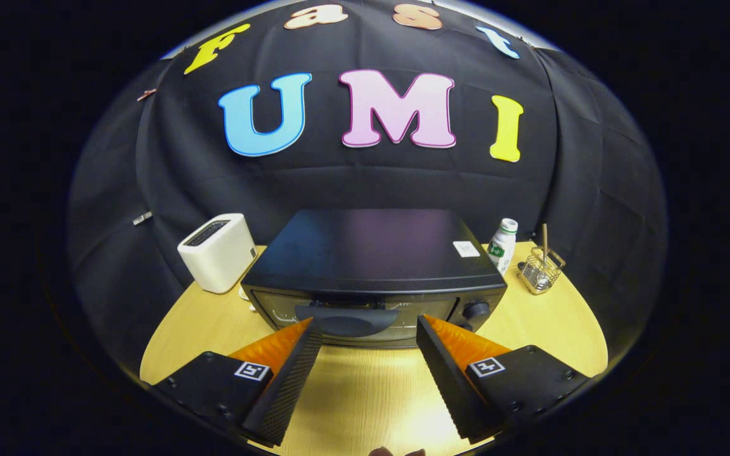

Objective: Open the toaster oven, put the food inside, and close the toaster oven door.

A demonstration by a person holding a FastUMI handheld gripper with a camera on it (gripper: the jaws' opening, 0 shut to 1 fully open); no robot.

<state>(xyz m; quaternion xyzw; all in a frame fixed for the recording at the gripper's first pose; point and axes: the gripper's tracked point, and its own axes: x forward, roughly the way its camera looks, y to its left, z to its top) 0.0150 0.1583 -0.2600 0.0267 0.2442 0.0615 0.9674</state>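
1. Facing the toaster oven (374, 278) head-on, the hand-held gripper (369, 329) hangs low over the bench (365, 392) with its fingers spread wide and nothing between them.
2. The fingertips flank the dark door handle (346, 318); one lies close by its left end, the other sits apart to the right, nearer the control knob (476, 310). Neither finger presses on the handle, as far as can be judged.
3. The oven door (365, 313) stands shut, flush with the front of the housing.
4. The glass shows faint rack lines behind it; whether any food lies inside cannot be told.
5. No food item can be picked out on the bench ahead of the fingers.
6. Judgement on progress: a shut door with the fingers empty fits two stages equally, either the oven awaiting opening or the door closed again with the food already within. The pictures do not settle which.
7. Other containers: a white slot toaster (218, 252) stands left of the oven, its slots too dark to show contents.
8. A capped white bottle (503, 245) stands right of the oven.
9. A wire basket (539, 269) just beyond the bottle holds an upright stick; anything else in it is too small to identify.
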